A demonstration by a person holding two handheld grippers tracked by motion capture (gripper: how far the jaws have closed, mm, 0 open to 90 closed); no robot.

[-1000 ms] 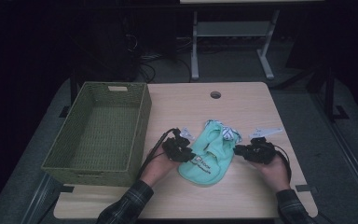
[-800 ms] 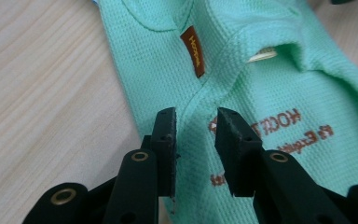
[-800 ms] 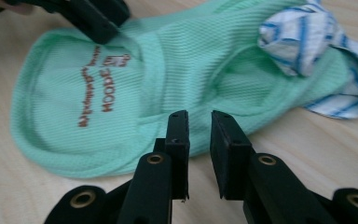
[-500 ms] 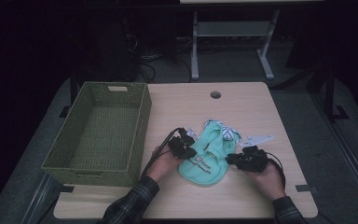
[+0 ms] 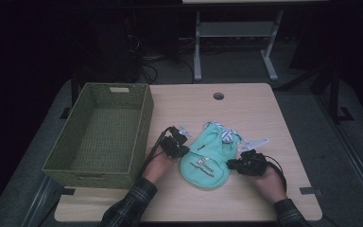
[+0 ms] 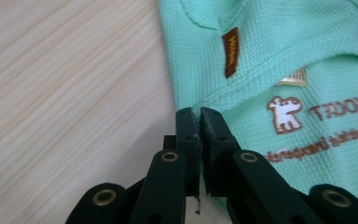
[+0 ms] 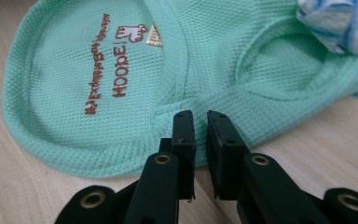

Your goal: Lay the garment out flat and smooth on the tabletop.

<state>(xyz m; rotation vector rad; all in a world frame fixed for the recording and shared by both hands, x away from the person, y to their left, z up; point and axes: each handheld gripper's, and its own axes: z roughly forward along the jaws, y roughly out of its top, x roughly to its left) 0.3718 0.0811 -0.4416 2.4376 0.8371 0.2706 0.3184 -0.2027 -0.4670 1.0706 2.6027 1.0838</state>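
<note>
High view: a green wicker basket [image 5: 99,132] is seen at left of the table [image 5: 246,104]; beside it, the left gripper [image 5: 176,146] is pinched tight on the mint garment's [image 5: 208,158] edge. "HOOPE!" is printed on it in brown. The right gripper [image 5: 246,165], nearly closed and just closing further, is nipped on the opposite hem.

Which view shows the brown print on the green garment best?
The right gripper view: the brown print on the garment lies whole and sharp there. The left gripper view shows it larger but cut off at the edge. In the high view it is too small to read.
</note>
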